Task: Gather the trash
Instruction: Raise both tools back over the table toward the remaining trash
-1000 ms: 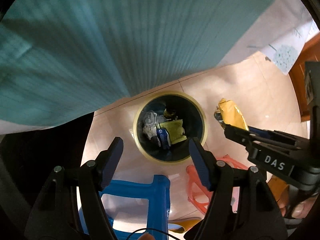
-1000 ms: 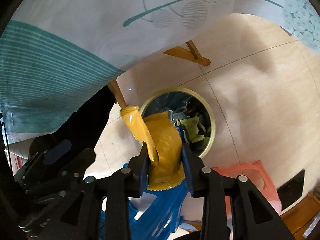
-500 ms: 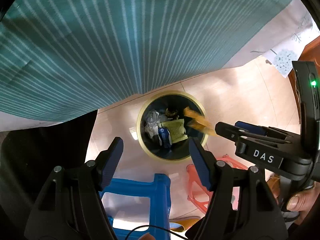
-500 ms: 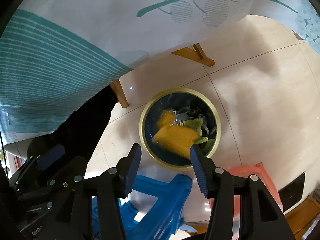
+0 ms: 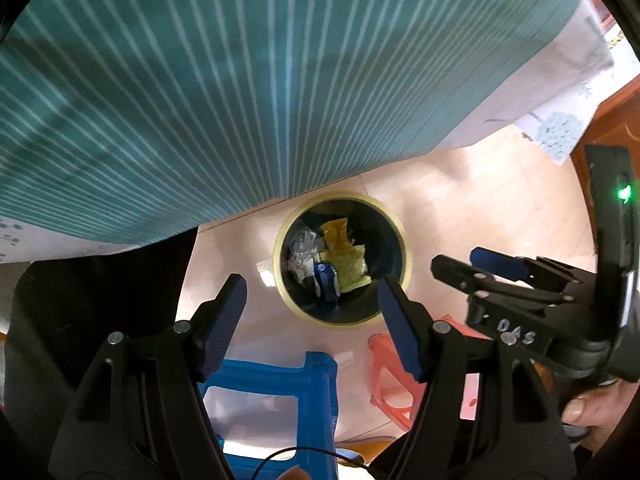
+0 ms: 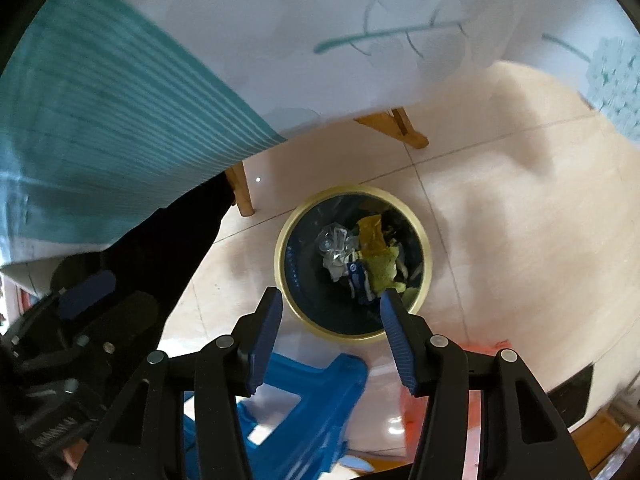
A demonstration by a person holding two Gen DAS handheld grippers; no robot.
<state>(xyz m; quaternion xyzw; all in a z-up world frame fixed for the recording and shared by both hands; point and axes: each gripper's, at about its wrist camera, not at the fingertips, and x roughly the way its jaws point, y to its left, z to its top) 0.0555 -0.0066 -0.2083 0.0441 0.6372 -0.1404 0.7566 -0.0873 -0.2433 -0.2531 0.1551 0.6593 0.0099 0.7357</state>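
A round dark trash bin with a yellow rim (image 5: 280, 248) (image 6: 352, 190) stands on the tiled floor, straight below both grippers. Inside lie a yellow wrapper (image 5: 336, 234) (image 6: 372, 236), a yellow-green packet, crumpled clear plastic and a blue-and-white piece. My left gripper (image 5: 311, 284) hangs open and empty above the bin's near edge. My right gripper (image 6: 331, 296) is also open above the bin, nothing between its blue pads. The left wrist view catches it from the side at right (image 5: 460, 260), also empty.
A teal striped tablecloth (image 5: 240, 80) overhangs the bin's far side, with wooden table legs (image 6: 242, 192) under it. A blue plastic stool (image 5: 276, 372) and an orange one (image 5: 384, 364) stand near the bin. A hand (image 5: 592, 408) holds the right gripper. Dark clothing (image 5: 100, 280) fills the left.
The right gripper opened and let go of the yellow wrapper, which fell into the bin and now lies among the other trash. The left gripper kept still and open.
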